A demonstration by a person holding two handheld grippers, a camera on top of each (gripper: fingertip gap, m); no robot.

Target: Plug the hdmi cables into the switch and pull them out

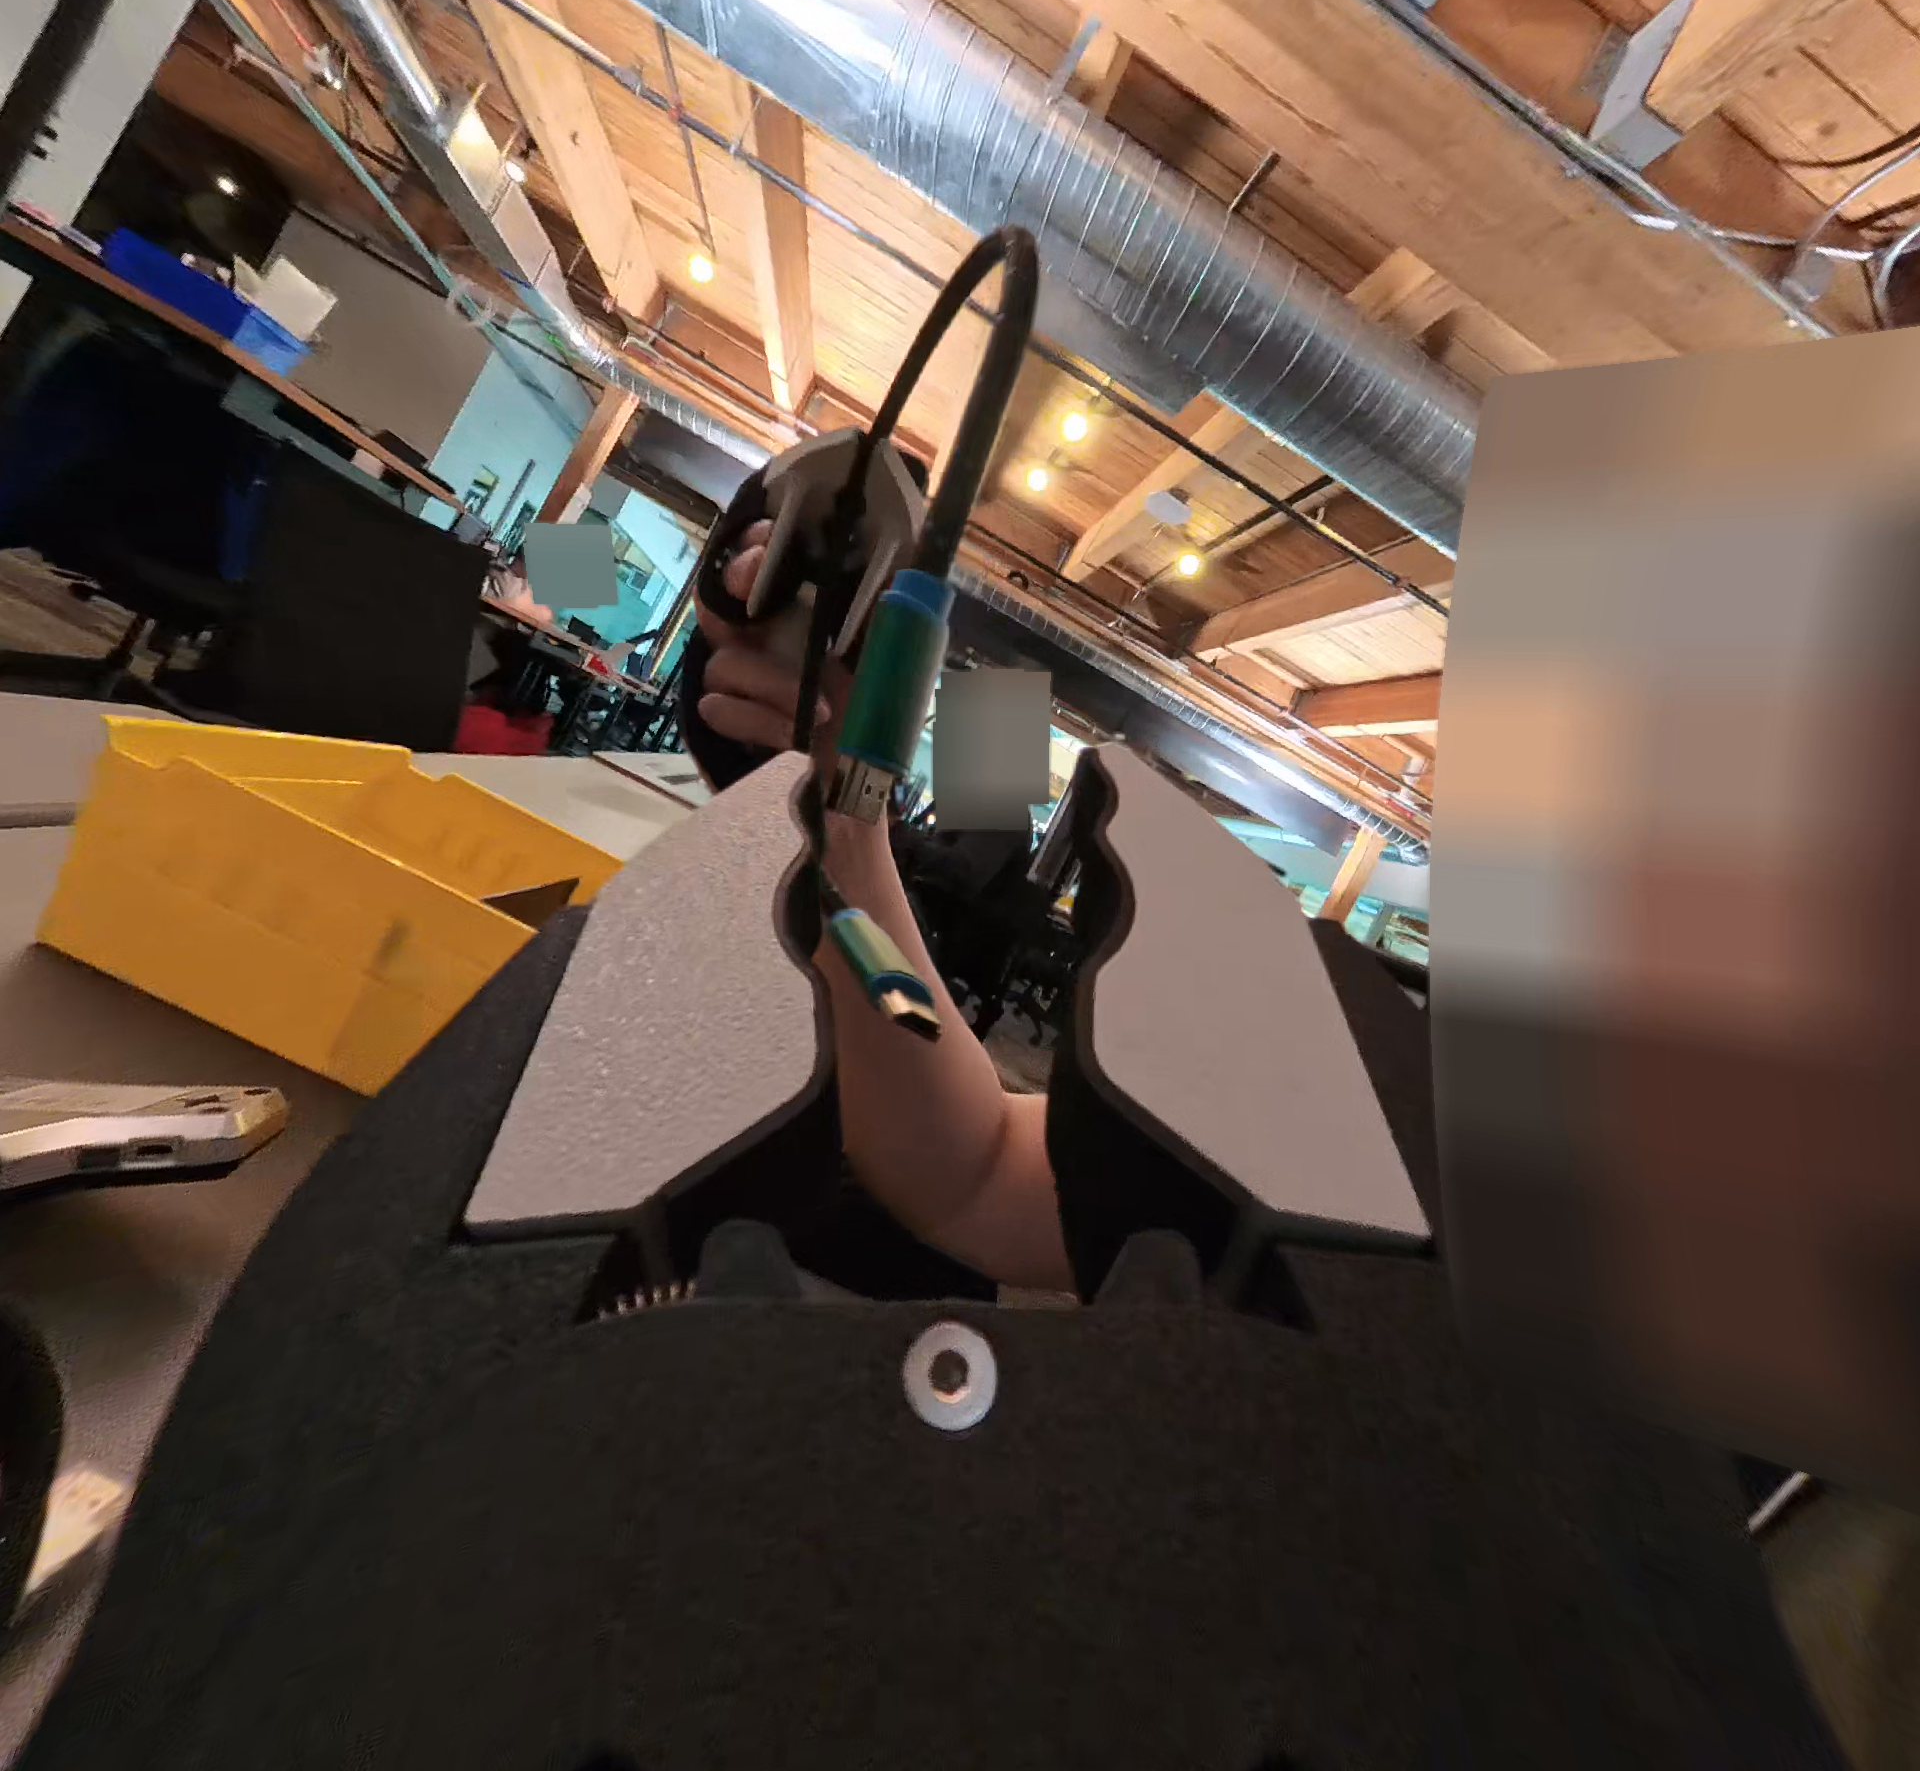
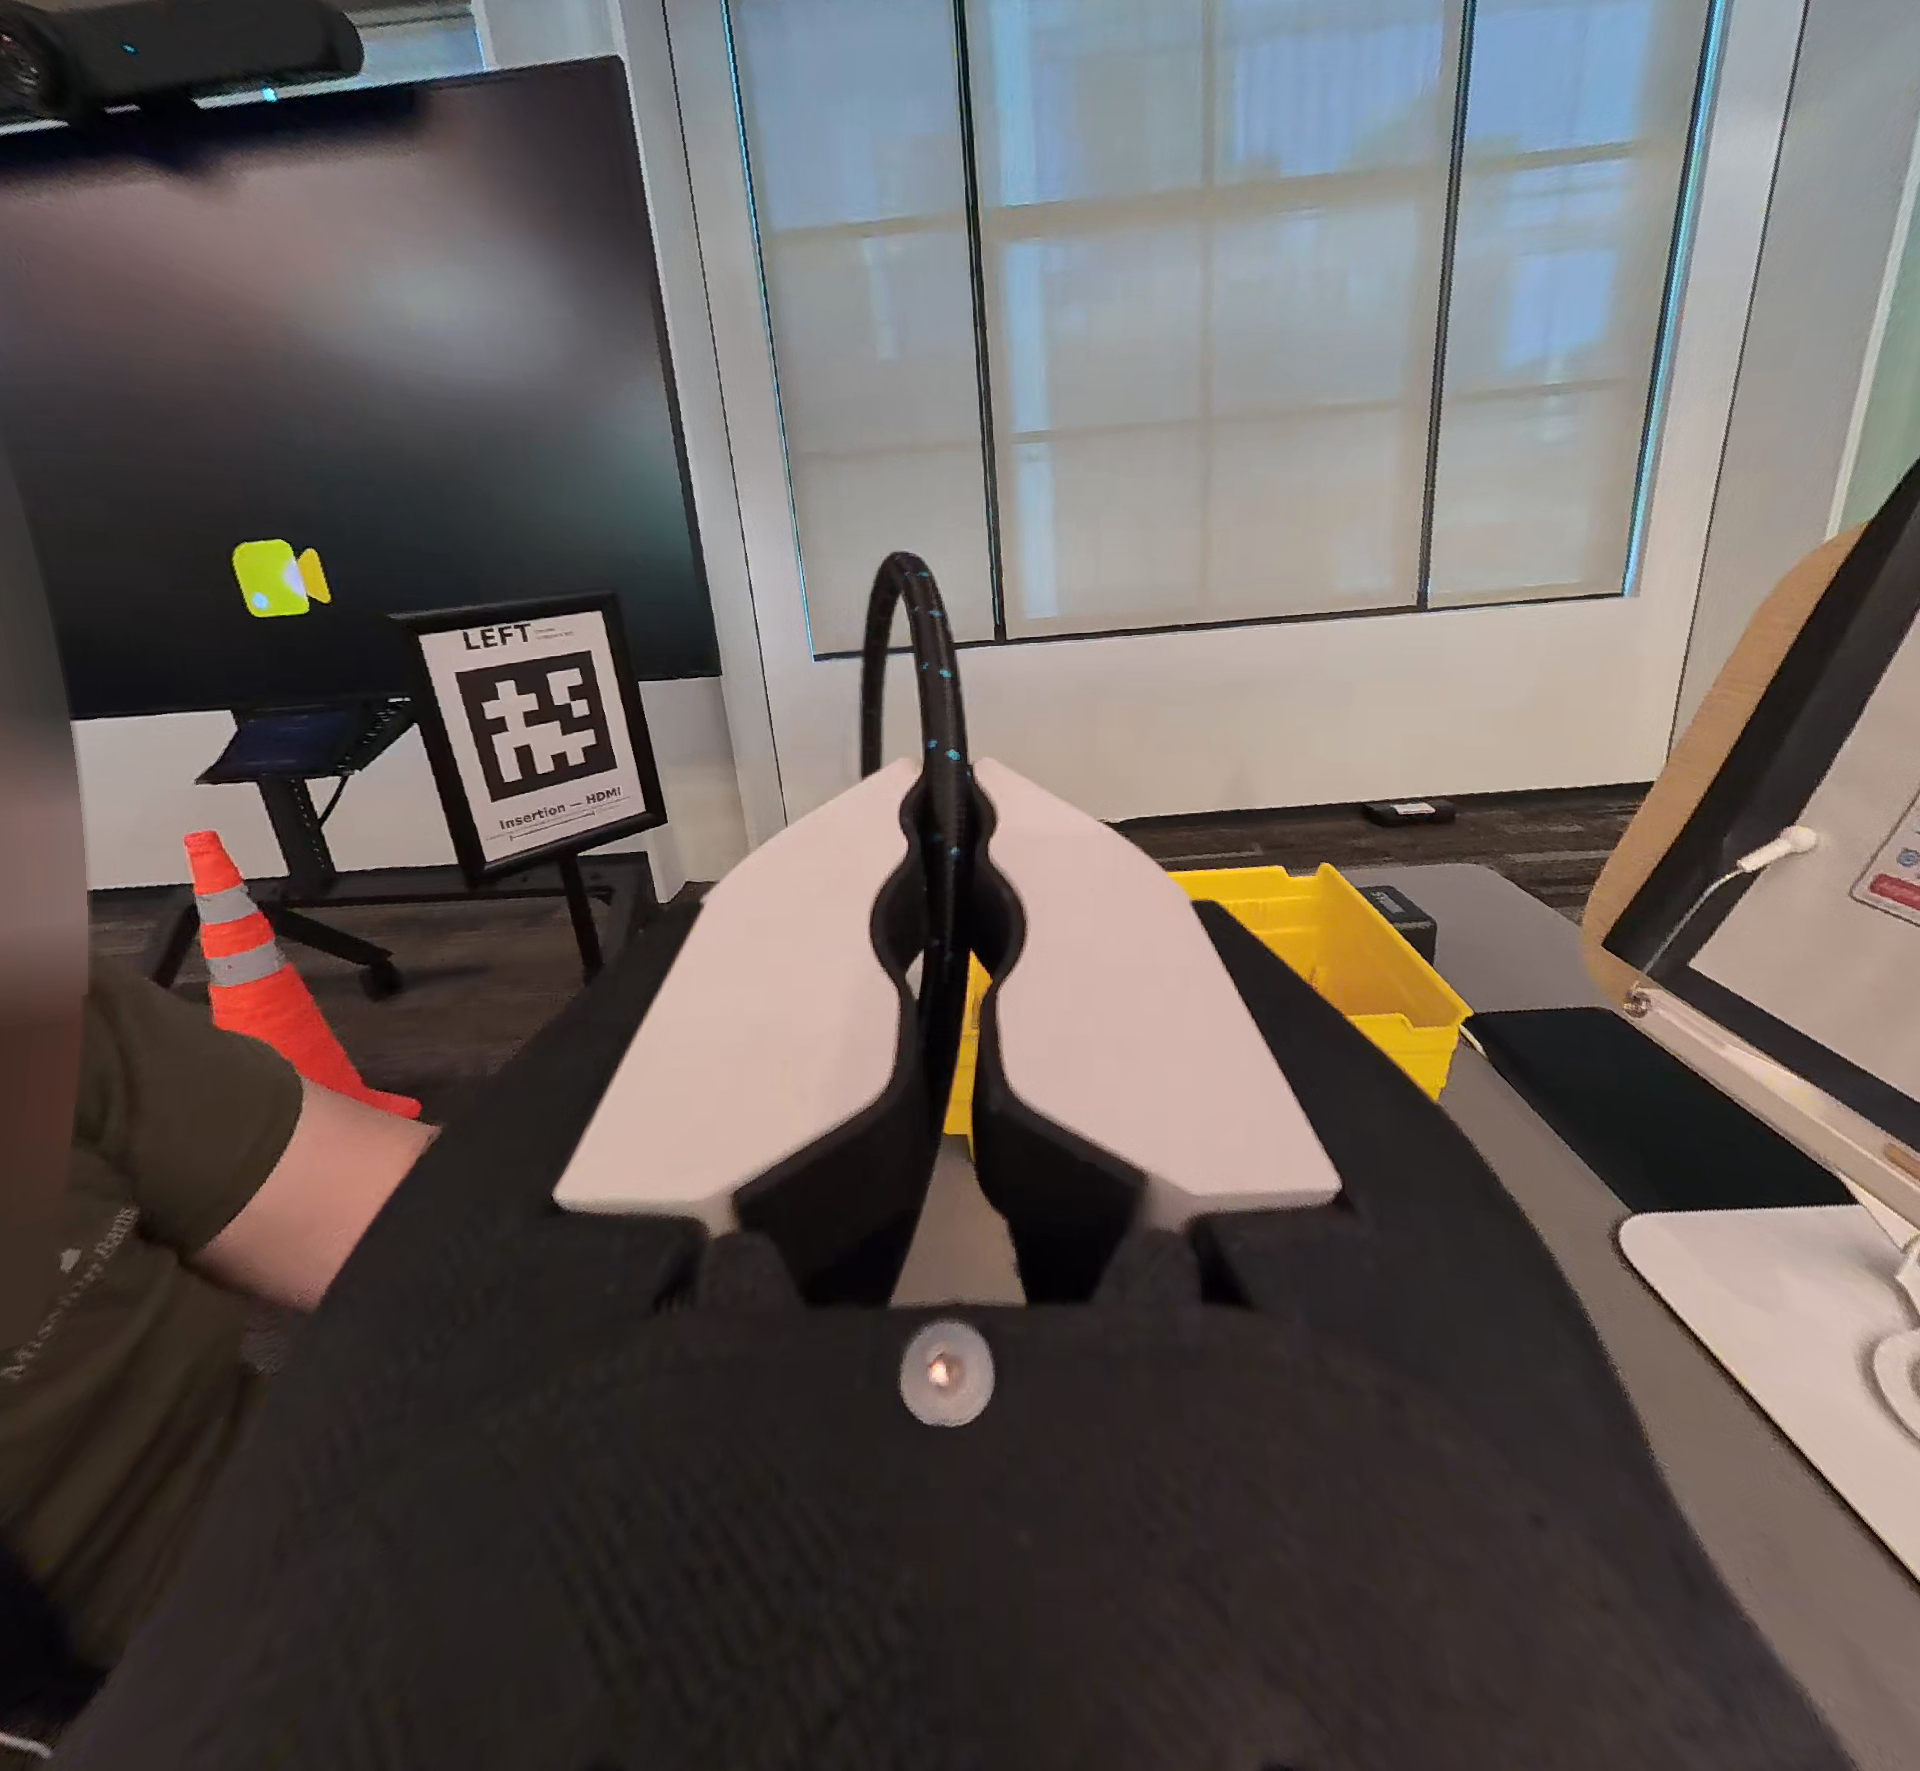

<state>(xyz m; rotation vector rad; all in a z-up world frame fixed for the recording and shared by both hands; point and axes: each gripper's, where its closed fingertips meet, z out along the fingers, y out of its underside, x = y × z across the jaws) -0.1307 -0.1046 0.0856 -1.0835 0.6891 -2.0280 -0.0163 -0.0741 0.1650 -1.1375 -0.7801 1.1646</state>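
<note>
The right gripper point(image 2: 943, 822) is clamping a black braided cable point(image 2: 940, 745), its two pale fingers closed on the cord so that a loop is arching up above the tips; in the left wrist view the same gripper point(image 1: 826, 516) is showing raised in the air with the cable point(image 1: 935, 350) curving over it and two green-and-blue plugs hanging down, one point(image 1: 888, 672) near the fingertips of the near gripper and a second point(image 1: 883, 973) dangling lower. The left gripper point(image 1: 940, 828) is standing open and holding nothing, its fingers spread on either side of those plugs without touching them. A flat silver box point(image 1: 135, 1124), probably the switch, is lying on the table point(image 1: 125, 1285) by its left edge in that view, with its ports empty and no cable near it, beside a yellow bin point(image 1: 260, 880). Judging from this, neither plug is seated yet, so all the plugging and pulling out is either still ahead or already finished; the pictures are not settling which. As for writing, a framed sign point(image 2: 535, 734) with a black-and-white square marker is standing on a stand beyond the table, and a sticker on the board at the right is bearing print too small to make out; no brand mark is showing on the cable or the silver box.
</note>
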